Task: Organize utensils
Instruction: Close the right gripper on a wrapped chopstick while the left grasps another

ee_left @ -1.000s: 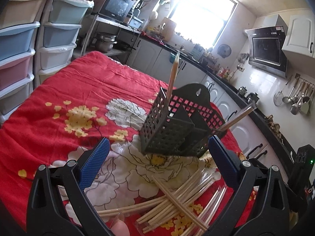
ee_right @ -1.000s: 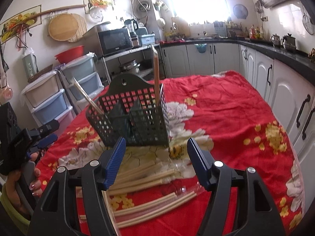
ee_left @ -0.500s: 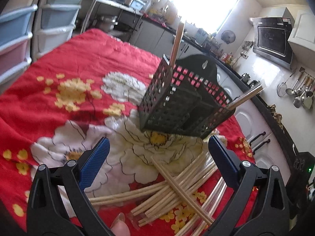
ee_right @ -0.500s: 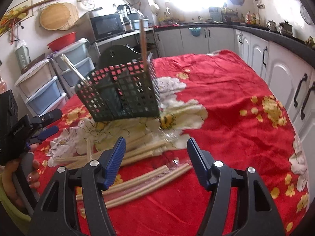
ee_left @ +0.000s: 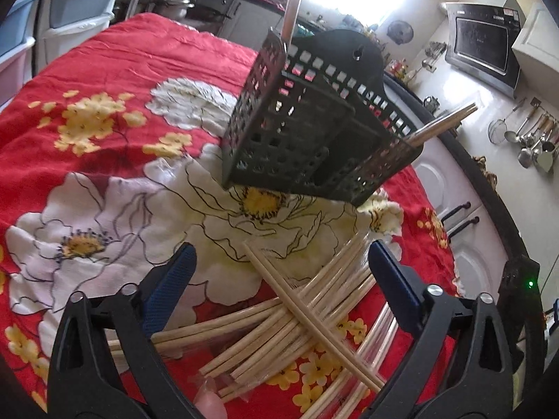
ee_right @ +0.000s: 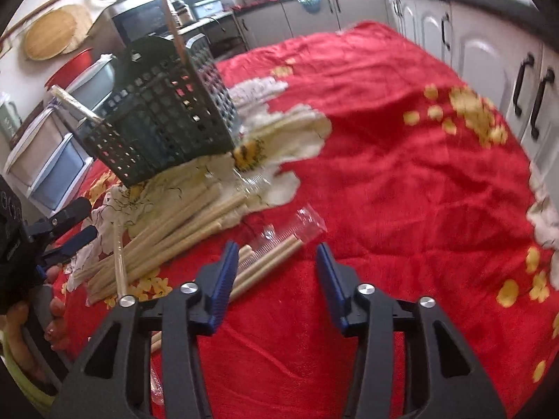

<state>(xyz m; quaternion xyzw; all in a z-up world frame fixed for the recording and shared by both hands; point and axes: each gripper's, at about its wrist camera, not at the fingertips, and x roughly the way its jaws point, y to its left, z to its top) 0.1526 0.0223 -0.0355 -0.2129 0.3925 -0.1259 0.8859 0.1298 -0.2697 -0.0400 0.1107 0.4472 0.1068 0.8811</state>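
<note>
As I look down both wrist views, nearest first:
My left gripper (ee_left: 279,272): I have the jaws spread wide with nothing between them, hovering over the loose pile
My right gripper (ee_right: 276,265): I see the jaws parted and holding nothing; the left pad sits just beside the end of a wrapped pair
Chopsticks (ee_left: 297,307): a heap of pale wooden sticks fanned on the cloth below my left gripper, one stick lying crosswise over the rest; in the right view the same heap (ee_right: 181,223) lies to the left of my fingers
Wrapped pair (ee_right: 276,255): two sticks in a clear plastic sleeve, apart from the main heap, near my right gripper
Tablecloth (ee_left: 104,70): red with white and yellow flowers, under everything
Utensil basket (ee_left: 314,132): dark perforated holder beyond the heap; whether it stands level I cannot tell
In the basket: one stick (ee_left: 291,10) upright at a corner, another pair (ee_left: 443,124) leaning out the side
Far: white cabinets (ee_right: 489,52) along the wall
</note>
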